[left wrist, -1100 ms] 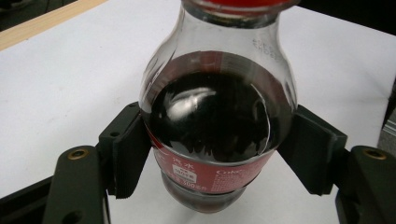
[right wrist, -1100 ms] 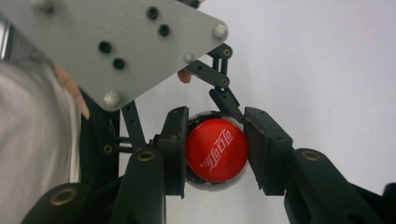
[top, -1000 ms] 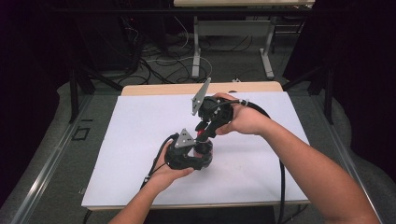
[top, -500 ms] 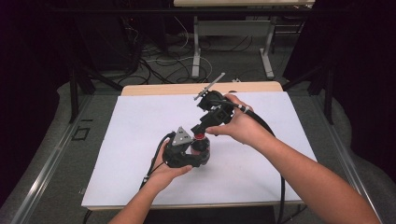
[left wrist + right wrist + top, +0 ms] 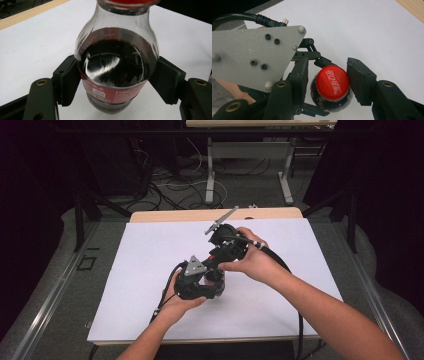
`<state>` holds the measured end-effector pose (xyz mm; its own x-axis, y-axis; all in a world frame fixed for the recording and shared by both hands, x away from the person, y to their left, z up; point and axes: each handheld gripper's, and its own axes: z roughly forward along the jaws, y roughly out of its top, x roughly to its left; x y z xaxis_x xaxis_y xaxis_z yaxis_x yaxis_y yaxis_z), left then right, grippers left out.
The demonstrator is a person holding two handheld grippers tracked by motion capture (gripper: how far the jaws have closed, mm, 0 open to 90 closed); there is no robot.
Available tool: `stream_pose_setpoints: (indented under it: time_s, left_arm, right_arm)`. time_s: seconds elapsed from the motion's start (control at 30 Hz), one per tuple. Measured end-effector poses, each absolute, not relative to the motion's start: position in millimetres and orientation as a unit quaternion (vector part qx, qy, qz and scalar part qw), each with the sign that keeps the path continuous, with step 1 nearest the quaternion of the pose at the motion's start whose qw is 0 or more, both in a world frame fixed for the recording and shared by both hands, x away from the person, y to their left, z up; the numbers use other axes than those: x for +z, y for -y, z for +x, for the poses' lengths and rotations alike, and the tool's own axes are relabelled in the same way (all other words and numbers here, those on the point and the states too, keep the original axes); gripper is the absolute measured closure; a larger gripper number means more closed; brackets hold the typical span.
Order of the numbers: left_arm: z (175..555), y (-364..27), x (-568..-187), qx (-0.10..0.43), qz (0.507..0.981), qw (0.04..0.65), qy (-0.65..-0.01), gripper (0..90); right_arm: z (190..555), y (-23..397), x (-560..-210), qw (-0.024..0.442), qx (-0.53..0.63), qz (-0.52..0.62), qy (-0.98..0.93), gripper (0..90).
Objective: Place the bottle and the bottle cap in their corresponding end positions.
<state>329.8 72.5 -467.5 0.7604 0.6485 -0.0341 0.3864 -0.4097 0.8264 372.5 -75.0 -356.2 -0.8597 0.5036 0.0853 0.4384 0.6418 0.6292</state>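
A small cola bottle (image 5: 117, 67) with dark drink and a red label stands on the white table sheet (image 5: 140, 270). My left gripper (image 5: 118, 81) is shut on its belly, both pads pressed against the sides. In the high view the left gripper (image 5: 216, 283) sits mid-table with the right gripper (image 5: 213, 270) reaching down over it. The bottle's red cap (image 5: 332, 83) lies between the jaws of my right gripper (image 5: 329, 76). Those jaws have just been opening, and a gap shows at the left pad (image 5: 303, 75).
The left gripper's grey three-cornered plate (image 5: 254, 57) is close beside the right gripper. Cables trail off the near table edge (image 5: 200, 338). A wooden strip (image 5: 170, 215) borders the far side, with desk legs and floor cables beyond.
The right gripper has rolled over the bottle top, so its grey plate swung from upright to slanting. The left gripper and bottle stayed put.
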Motion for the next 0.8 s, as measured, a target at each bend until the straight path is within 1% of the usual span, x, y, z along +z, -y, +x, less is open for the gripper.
stream_pose_setpoints:
  time_s: [0.07,0.13,0.23,0.27,0.3,0.37,0.47,0.63,0.73,0.8]
  left_arm:
    - [330,-72,-468,0.146,0.827,0.443,-0.312,30.2]
    - [330,-72,-468,0.148,0.828,0.442,-0.312,30.2]
    - [330,-72,-468,0.146,0.829,0.442,-0.309,30.2]
    - [329,-72,-468,0.145,0.829,0.442,-0.31,30.2]
    - [329,-72,-468,0.145,0.829,0.442,-0.31,30.2]
    - [330,-72,-468,0.145,0.83,0.441,-0.308,30.2]
    - [330,-72,-468,0.144,0.829,0.443,-0.31,30.2]
    - [331,-74,-468,0.146,0.828,0.442,-0.313,30.2]
    - [331,-75,-469,0.138,0.831,0.438,-0.315,30.2]
    - [332,-75,-470,0.143,0.828,0.439,-0.317,30.2]
  right_arm:
    - [373,73,-359,0.054,0.345,0.245,-0.905,51.8]
    - [374,73,-359,0.049,0.331,0.232,-0.913,52.6]
    - [375,73,-360,0.059,0.321,0.209,-0.922,56.7]
    - [377,73,-361,0.059,0.32,0.194,-0.926,59.7]
    - [378,74,-360,0.056,0.315,0.185,-0.929,60.5]
    - [382,76,-360,0.038,0.316,0.185,-0.93,60.8]
    - [385,77,-360,0.031,0.318,0.168,-0.933,61.0]
    - [387,76,-358,0.043,0.32,0.153,-0.934,61.1]
    - [385,76,-355,0.04,0.321,0.162,-0.932,61.2]
    - [386,77,-354,0.046,0.323,0.158,-0.932,61.2]
